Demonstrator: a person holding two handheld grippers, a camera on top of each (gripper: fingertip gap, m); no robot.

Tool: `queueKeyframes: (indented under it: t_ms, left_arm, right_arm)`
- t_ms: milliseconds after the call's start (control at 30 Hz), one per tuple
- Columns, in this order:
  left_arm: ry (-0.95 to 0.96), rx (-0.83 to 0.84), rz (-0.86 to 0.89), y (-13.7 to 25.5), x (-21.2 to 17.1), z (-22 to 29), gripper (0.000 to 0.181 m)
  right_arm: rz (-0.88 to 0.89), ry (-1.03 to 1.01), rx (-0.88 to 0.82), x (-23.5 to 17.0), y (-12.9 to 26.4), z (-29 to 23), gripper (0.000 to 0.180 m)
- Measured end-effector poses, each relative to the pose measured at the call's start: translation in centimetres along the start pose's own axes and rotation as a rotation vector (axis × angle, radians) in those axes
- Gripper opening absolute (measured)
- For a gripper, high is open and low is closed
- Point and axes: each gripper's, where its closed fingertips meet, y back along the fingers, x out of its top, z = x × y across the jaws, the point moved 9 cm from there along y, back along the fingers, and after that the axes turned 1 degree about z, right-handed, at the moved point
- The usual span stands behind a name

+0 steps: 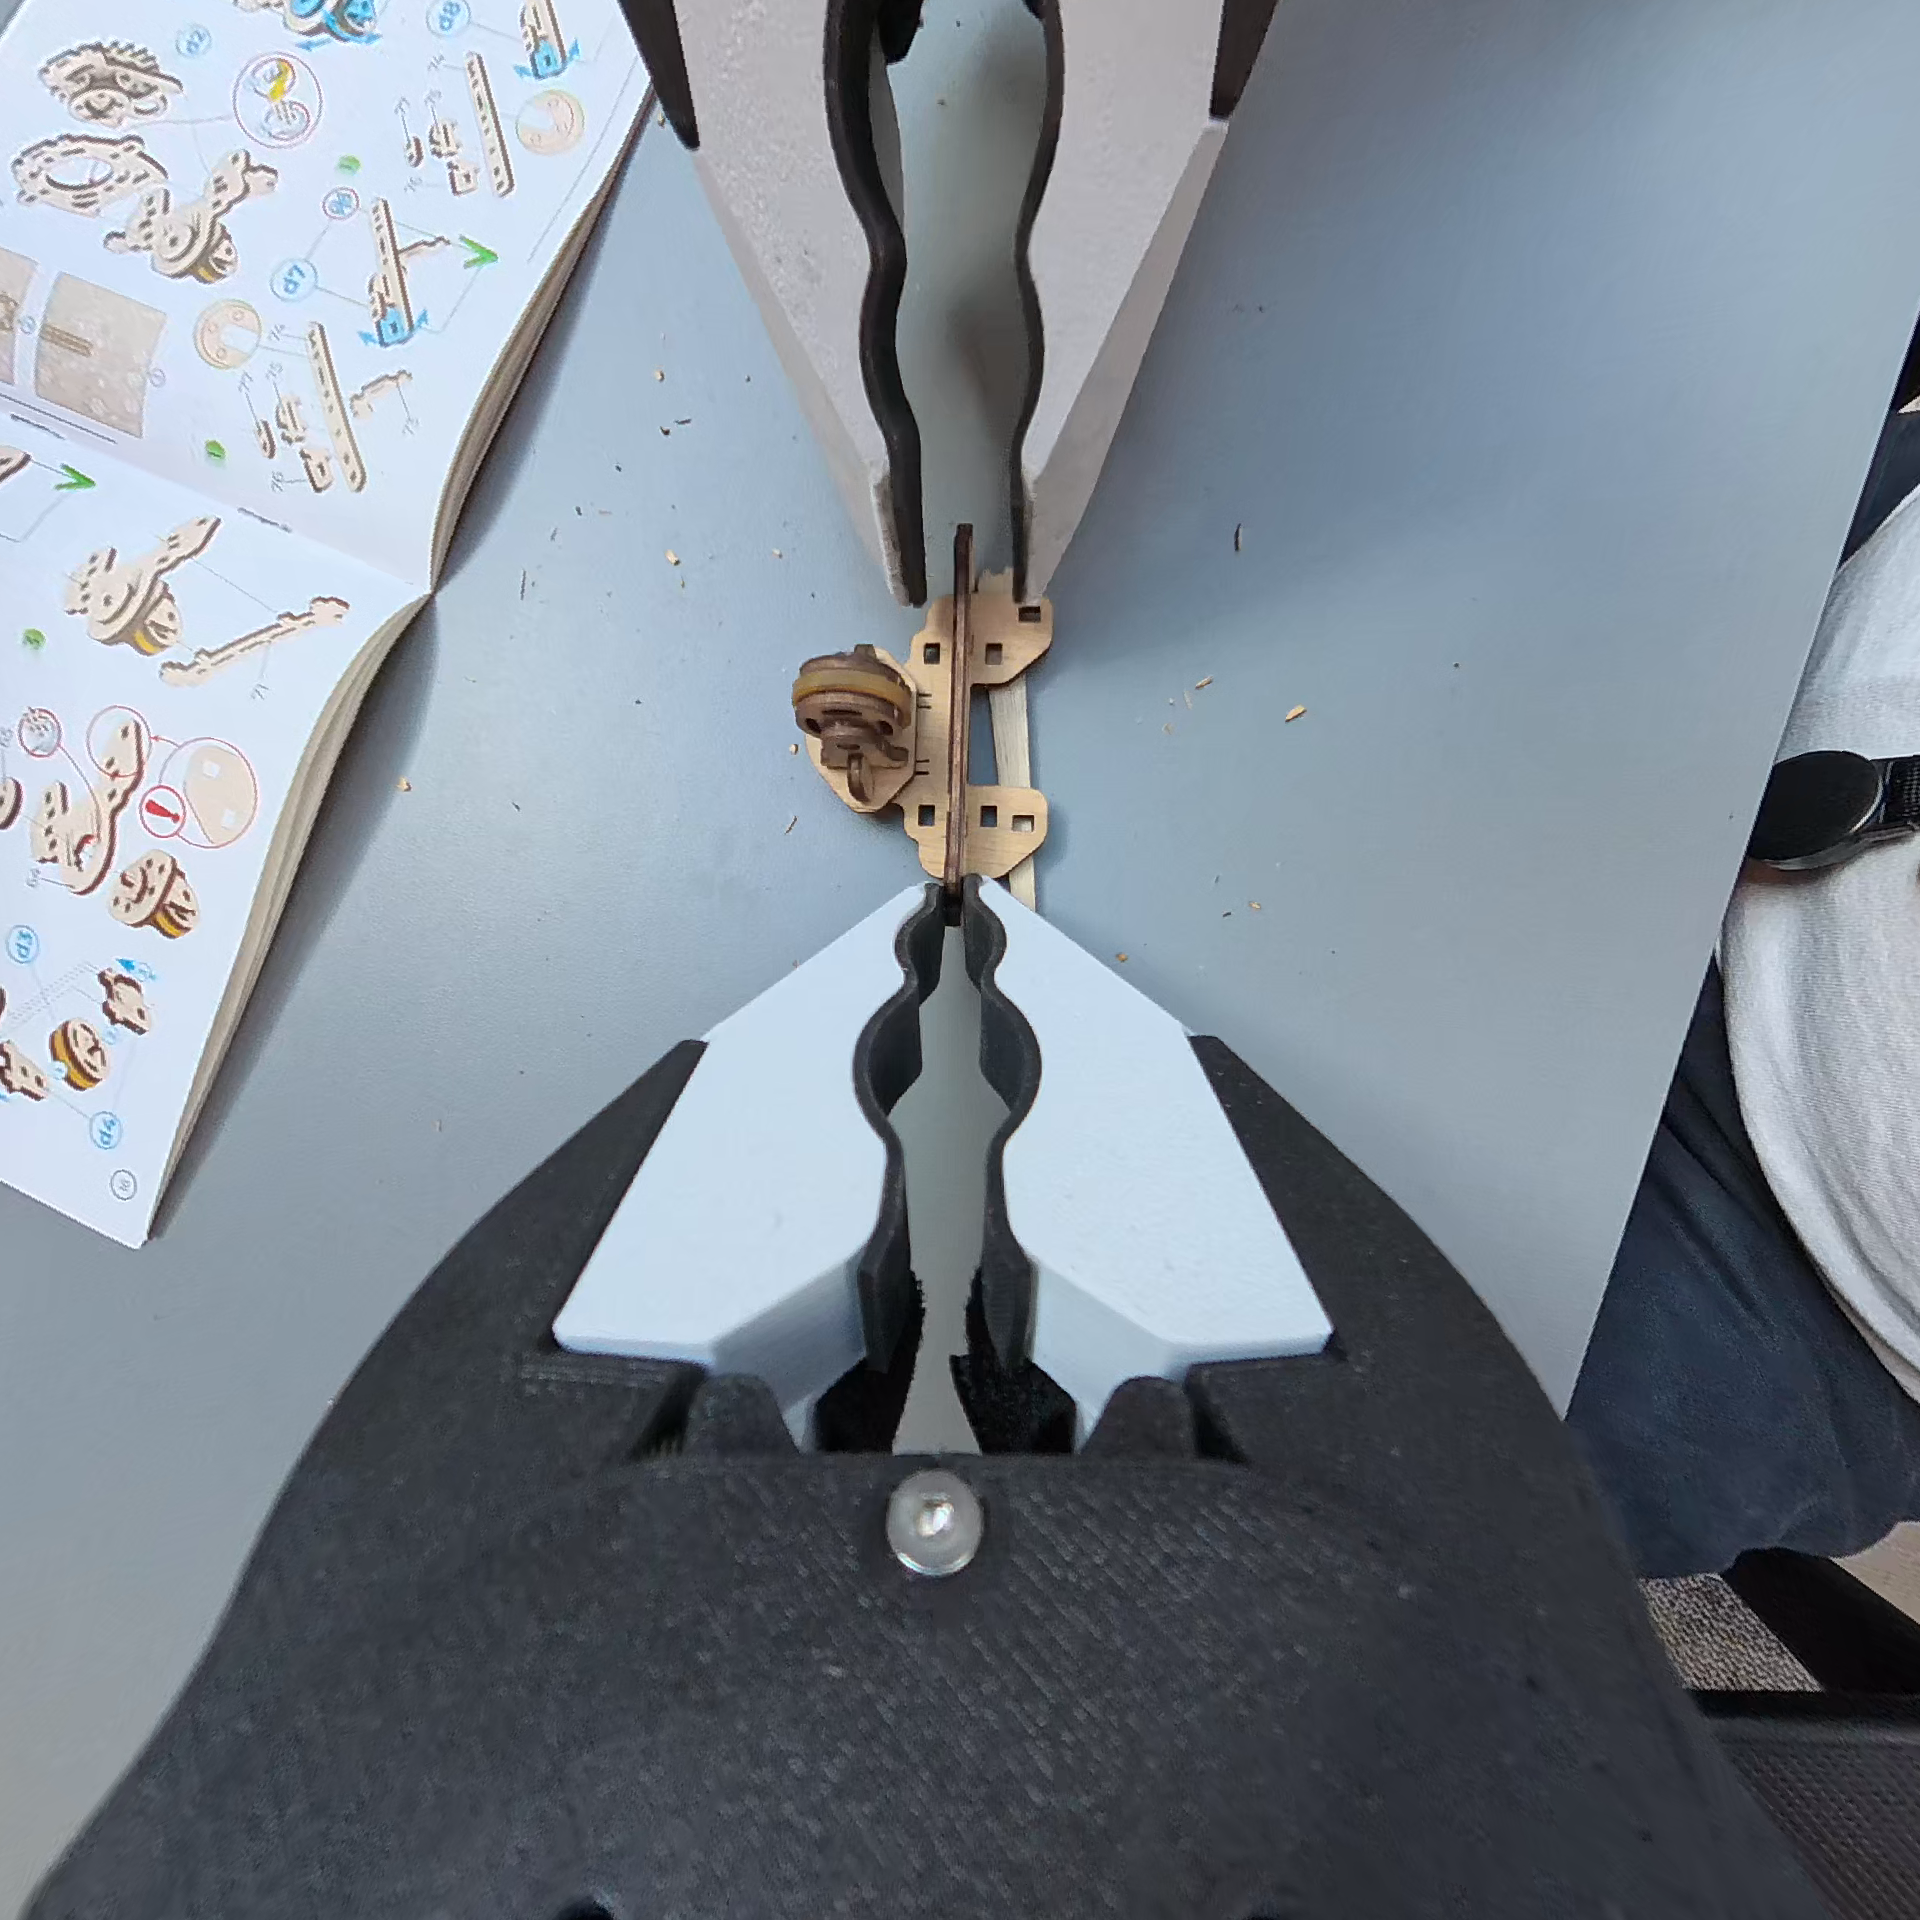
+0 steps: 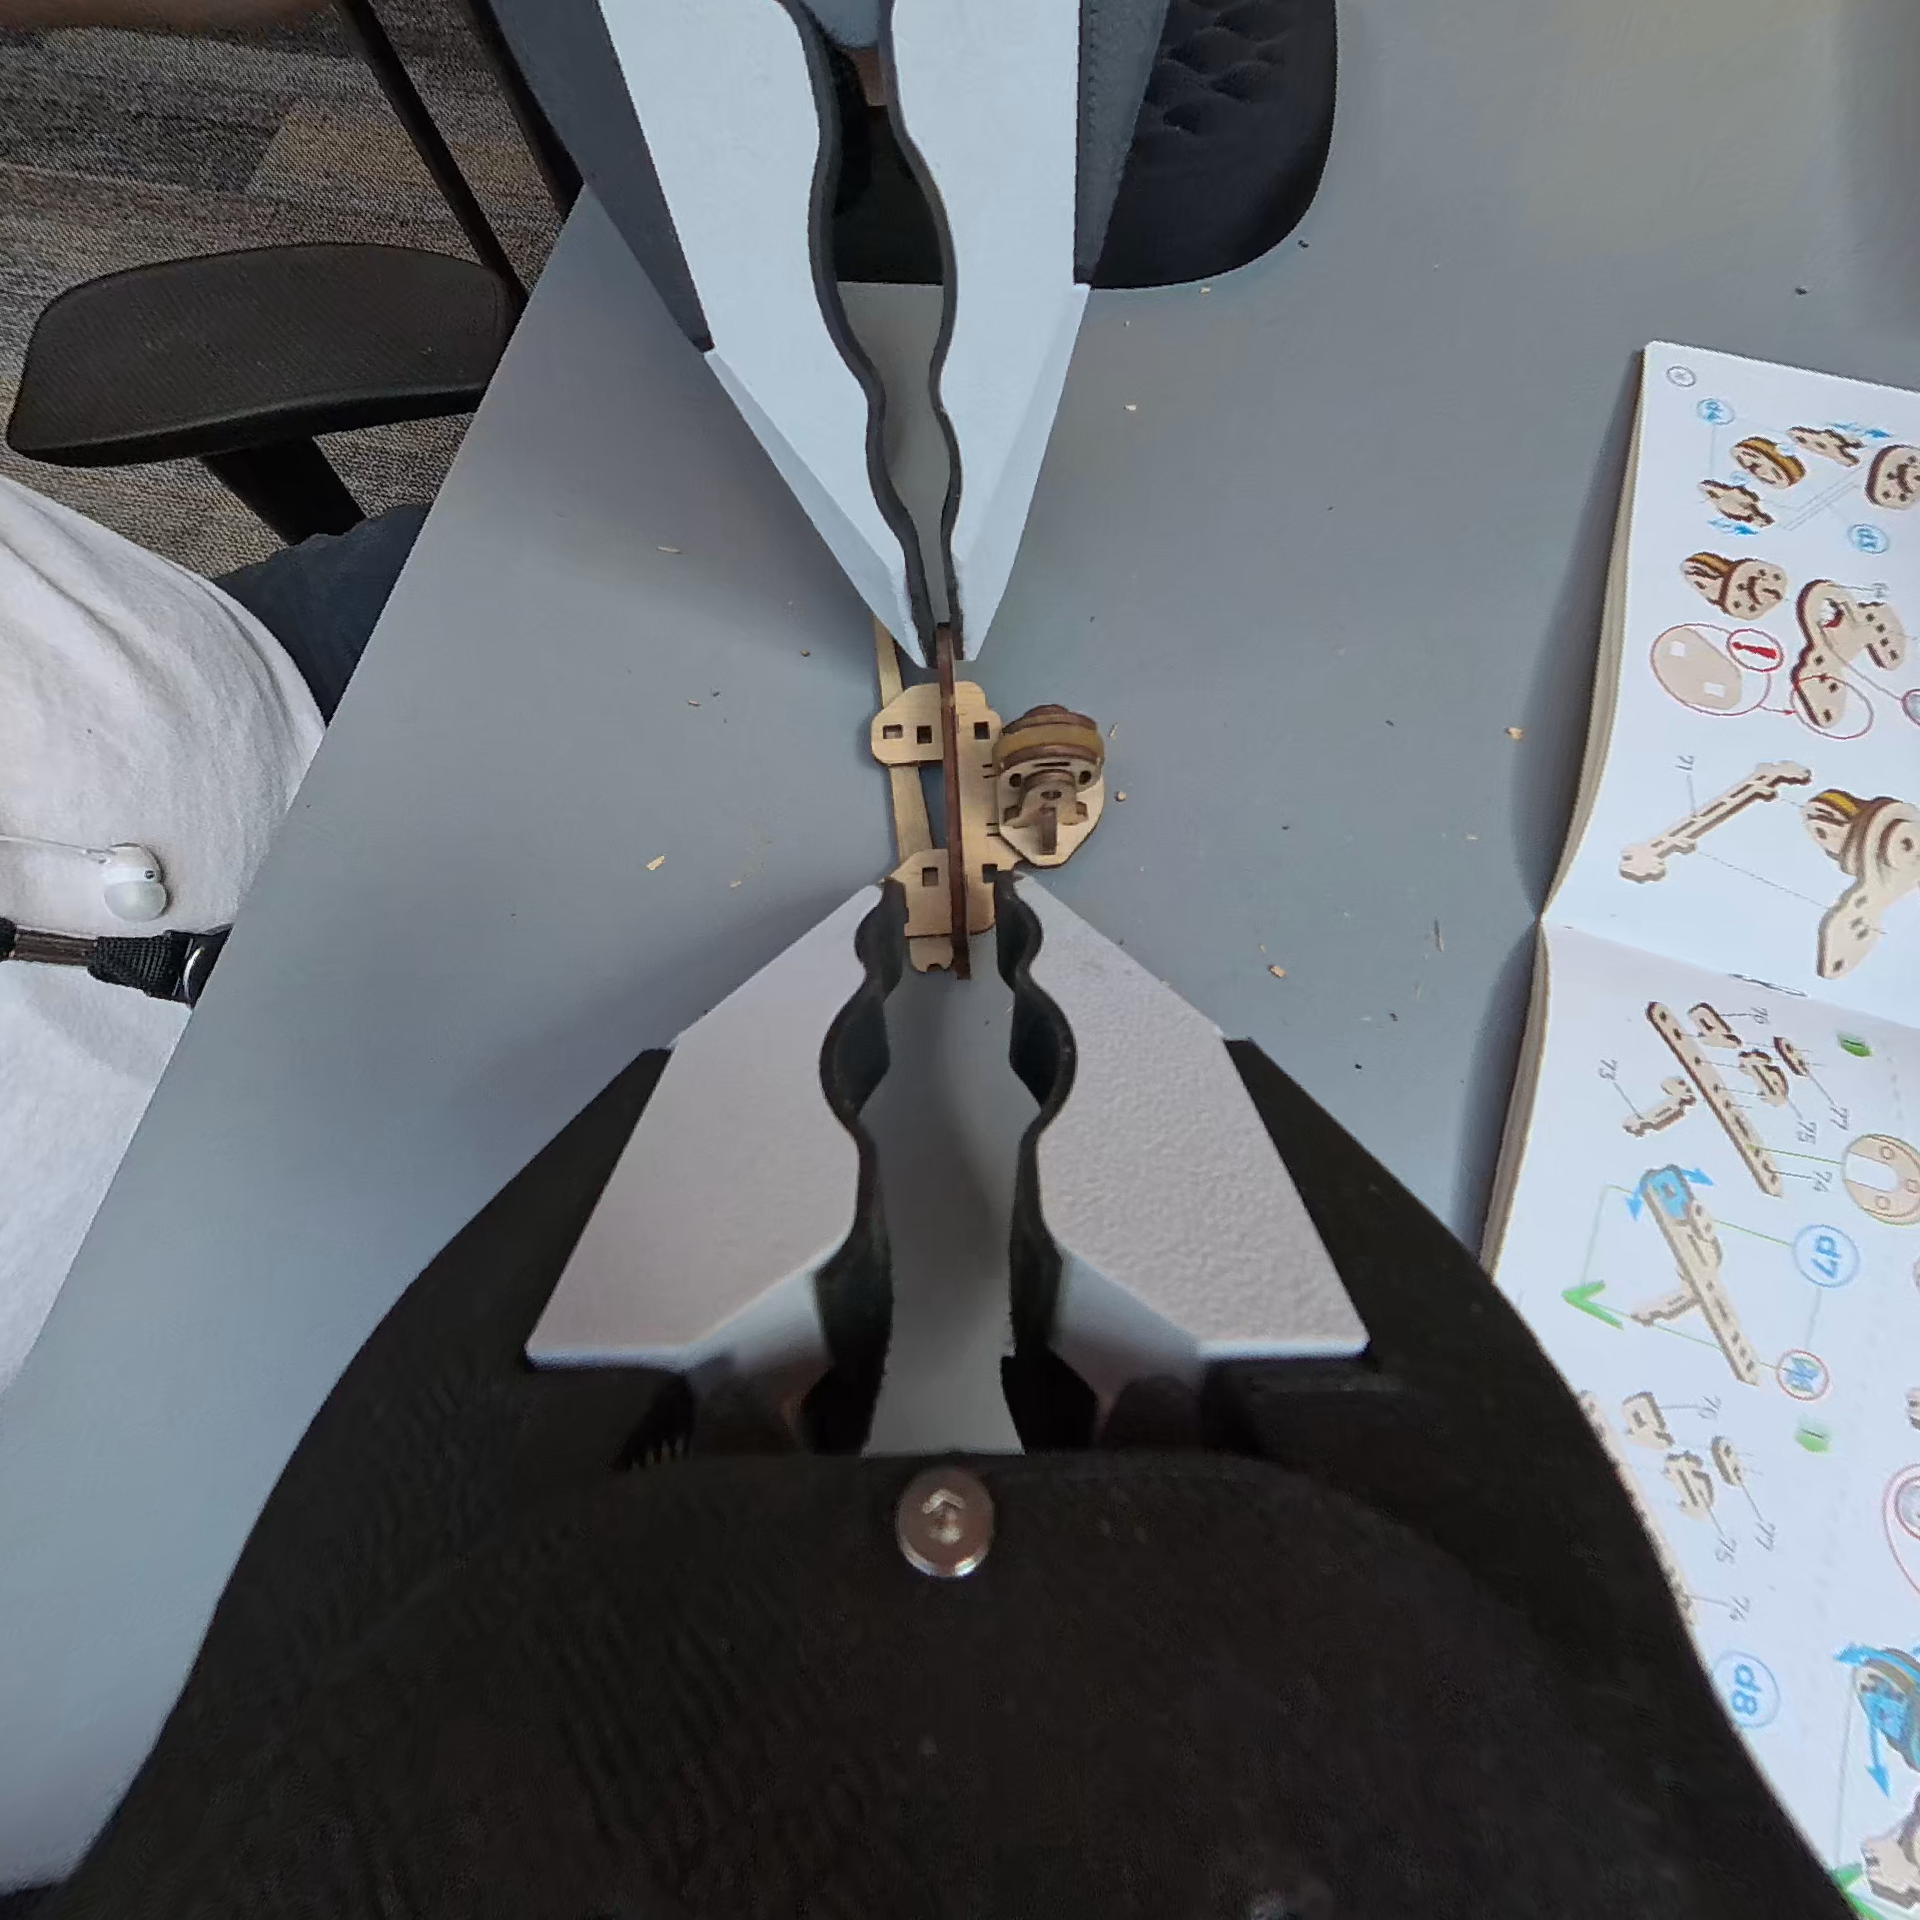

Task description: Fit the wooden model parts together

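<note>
**benchrat:** Where's the wooden model right now, and who's got it?

**me (remote on the rig):** Hanging just over the grey counter, between the two grippers. My left gripper is clenched on the near end of the thin upright plate. The right gripper is spread a bit, straddling the other end with gaps both sides, so not gripping. The little round hub sticks out sideways. Instruction booklet lies open nearby.

**benchrat:** How's it gonna handle?

**me:** Judging by looks: featherlight, stiff, but thin laser-cut ply, so snappy. I'd hold plate edges flat between the pads, near the slotted tabs, never by the hub. Squeeze gently; the joints look friction-fit and could pop.
</note>
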Motion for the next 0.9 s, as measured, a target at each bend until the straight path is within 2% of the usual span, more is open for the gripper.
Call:
queueKeyframes:
  t_ms: [100,433,800,900]
  left_arm:
    - [0.009,-0.001,0.011,0.1,0.0,0.0,0.003]
    - [0.049,-0.009,0.053,0.3,0.0,-0.2,0.028]
    - [0.046,-0.010,0.035,-0.6,-0.3,-0.1,0.027]
    - [0.043,-0.012,0.033,-0.8,-0.3,0.0,0.026]
  right_arm:
    - [-0.011,0.010,-0.002,-0.1,-0.2,-0.1,0.021]
    - [-0.032,0.043,-0.022,-0.1,-0.5,-0.3,0.031]
    - [-0.046,0.020,0.001,-0.4,-1.0,-0.3,0.036]
    - [-0.044,0.022,0.004,-0.3,-1.1,-0.4,0.028]
